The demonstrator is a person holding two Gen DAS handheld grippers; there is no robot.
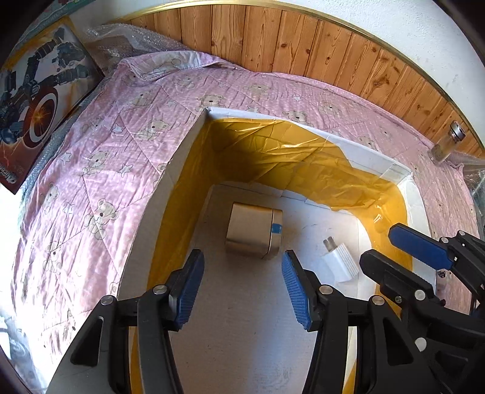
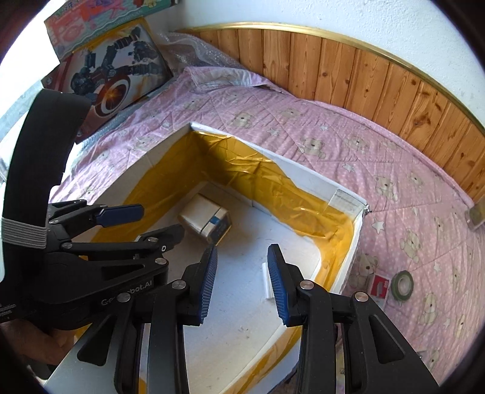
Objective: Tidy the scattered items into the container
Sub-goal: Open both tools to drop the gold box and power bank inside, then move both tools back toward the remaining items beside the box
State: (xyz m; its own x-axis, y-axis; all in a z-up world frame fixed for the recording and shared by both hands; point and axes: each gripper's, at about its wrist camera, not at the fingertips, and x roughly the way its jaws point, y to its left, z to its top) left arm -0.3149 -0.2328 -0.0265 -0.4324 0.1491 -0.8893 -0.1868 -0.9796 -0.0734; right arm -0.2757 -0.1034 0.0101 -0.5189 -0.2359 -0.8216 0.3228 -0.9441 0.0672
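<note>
Over the box (image 2: 348, 200) on the bed (image 2: 394, 169), both grippers hang open and empty: left (image 1: 242, 282), right (image 2: 242, 282). A carton (image 1: 253, 230) and charger (image 1: 339, 262) already lie inside. Tape (image 2: 402, 285) and a small red pack (image 2: 379, 288) remain outside, just beside the box, so the right gripper likely fetches one next.

We see a bed under a pink quilt (image 2: 318, 127) printed with teddy bears and stars, backed by knotty wooden panelling (image 1: 303, 45) with a gold trim strip (image 2: 348, 35) below a white rough-plastered wall (image 2: 333, 15), with bright daylight falling across the cloth from the left.
</note>
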